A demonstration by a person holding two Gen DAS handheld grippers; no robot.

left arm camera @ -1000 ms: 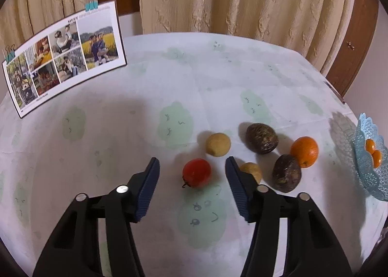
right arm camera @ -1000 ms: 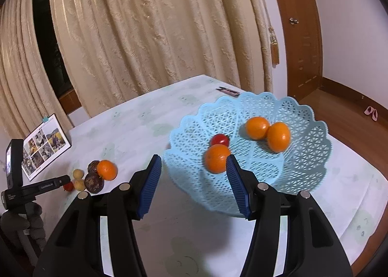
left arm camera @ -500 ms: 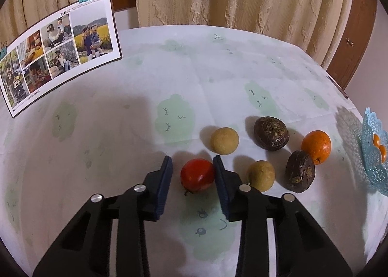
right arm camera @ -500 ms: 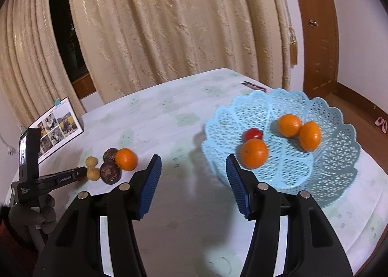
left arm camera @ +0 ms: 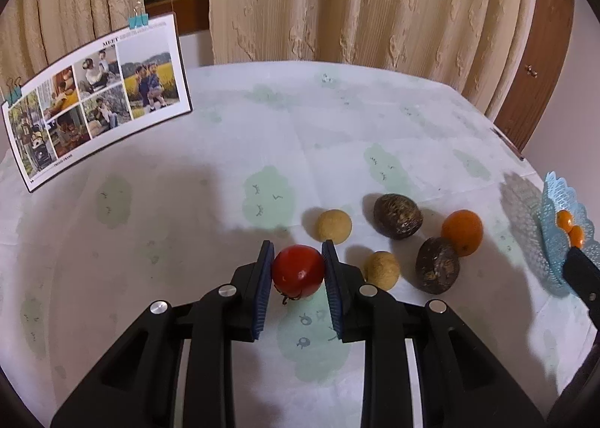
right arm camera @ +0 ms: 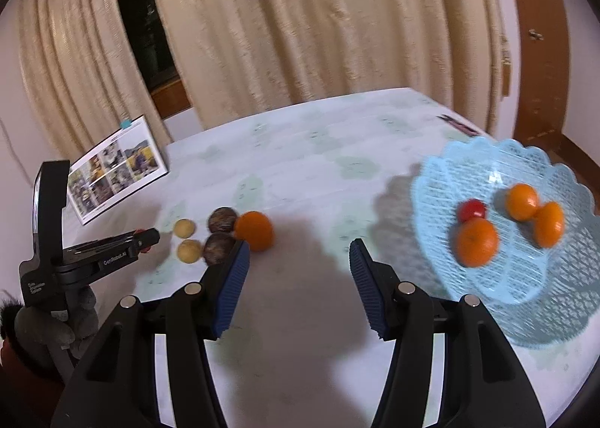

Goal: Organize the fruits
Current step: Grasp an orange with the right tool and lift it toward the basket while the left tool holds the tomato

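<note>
I read "MEET" printed along the top edge of the photo collage card [left arm camera: 95, 98], above its pictures. On the side of the left gripper [right arm camera: 148, 238], left of that card in the right wrist view, I make out "GenRobot.AI"; the small print lower on its handle stays illegible to me

The right claw [right arm camera: 298, 278] is hovering with its blue pads spread apart over bare worktop [right arm camera: 300, 173], nothing between them. At two o'clock a light blue lattice basket [right arm camera: 543, 289] is holding three oranges [right arm camera: 477, 242] and one red fruit [right arm camera: 471, 209]. At ten o'clock an orange [right arm camera: 255, 230], two dark brown fruits [right arm camera: 222, 219] and two tan fruits [right arm camera: 184, 228] are lying clustered together. Farther toward nine o'clock the left claw [right arm camera: 144, 238] is reaching in, gripped by a gloved hand [right arm camera: 56, 326]. A photo card [right arm camera: 116, 173] is leaning behind it.
</note>
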